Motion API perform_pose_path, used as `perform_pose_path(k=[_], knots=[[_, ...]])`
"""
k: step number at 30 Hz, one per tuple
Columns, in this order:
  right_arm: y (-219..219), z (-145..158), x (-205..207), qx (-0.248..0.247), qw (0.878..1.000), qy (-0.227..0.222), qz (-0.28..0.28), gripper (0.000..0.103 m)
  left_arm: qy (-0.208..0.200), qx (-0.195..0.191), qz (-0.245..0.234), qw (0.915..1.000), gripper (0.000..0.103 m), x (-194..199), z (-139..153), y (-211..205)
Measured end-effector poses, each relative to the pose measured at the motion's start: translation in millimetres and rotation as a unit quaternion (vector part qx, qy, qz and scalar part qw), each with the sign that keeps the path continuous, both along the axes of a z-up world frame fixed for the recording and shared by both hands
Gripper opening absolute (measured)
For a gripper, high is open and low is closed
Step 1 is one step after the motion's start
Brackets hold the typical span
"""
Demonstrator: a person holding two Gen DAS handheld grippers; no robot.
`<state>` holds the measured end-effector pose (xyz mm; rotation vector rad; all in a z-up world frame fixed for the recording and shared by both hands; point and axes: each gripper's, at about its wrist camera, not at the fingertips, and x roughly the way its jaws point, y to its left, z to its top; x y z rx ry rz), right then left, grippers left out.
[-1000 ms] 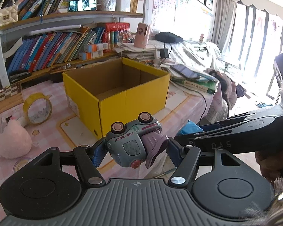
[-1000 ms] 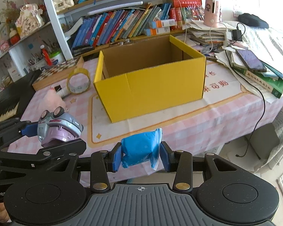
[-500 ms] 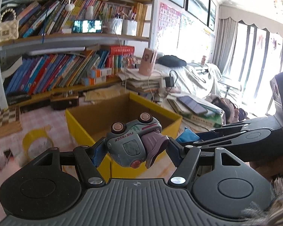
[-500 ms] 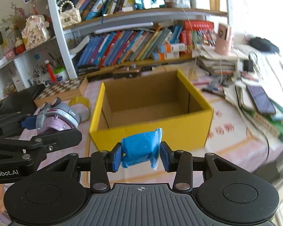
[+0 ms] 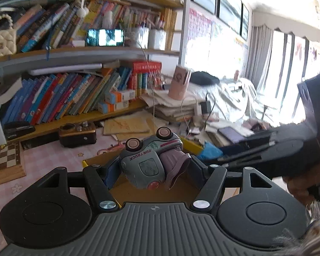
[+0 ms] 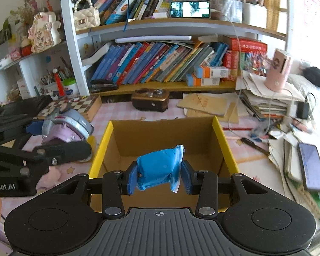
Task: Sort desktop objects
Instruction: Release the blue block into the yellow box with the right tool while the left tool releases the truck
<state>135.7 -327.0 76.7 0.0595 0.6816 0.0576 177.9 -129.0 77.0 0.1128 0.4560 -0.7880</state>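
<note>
Crowded bookshelves [image 6: 160, 64] rise ahead of your grippers, and the yellow box [image 6: 224, 140] gapes directly below the right gripper [image 6: 159, 171], clamped on a blue packet [image 6: 160, 167]. Your left gripper [image 5: 152, 166] grips the toy truck [image 5: 147, 160] over the box's near corner. Carry both inside the rim before letting go, keeping them apart.

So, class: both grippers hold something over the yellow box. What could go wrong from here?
1. The toy truck sits tilted in the left gripper, which seen from the right wrist looks near the yellow box's left rim, so a release might land outside.
2. The blue packet looks soft; it could slip from the right gripper early.
3. The grippers are close and could bump.
</note>
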Motion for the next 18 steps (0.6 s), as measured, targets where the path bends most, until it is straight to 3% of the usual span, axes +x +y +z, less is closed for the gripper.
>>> perform_pose_path(k=[4, 8, 14, 18], knots=[[-10.2, -4.7, 27.6, 0.017, 0.999, 0.031, 0.016, 0.041, 0.035, 0.023, -0.014, 0.999, 0.064, 25.9, -11.3, -14.8], [-14.4, -15.4, 54.0, -0.005, 0.998, 0.059, 0.036, 0.042, 0.066, 0.043, -0.02, 0.9967, 0.064, 50.8, -25.3, -30.0], [-16.5, -46.1, 91.8, -0.082, 0.987, 0.107, 0.087, 0.041, 0.096, 0.098, -0.026, 0.9902, 0.064, 82.8, -54.5, -61.2], [-11.6, -79.8, 113.8, -0.166, 0.964, 0.149, 0.145, 0.041, 0.098, 0.14, -0.04, 0.9845, 0.064, 94.4, -71.9, -80.2]])
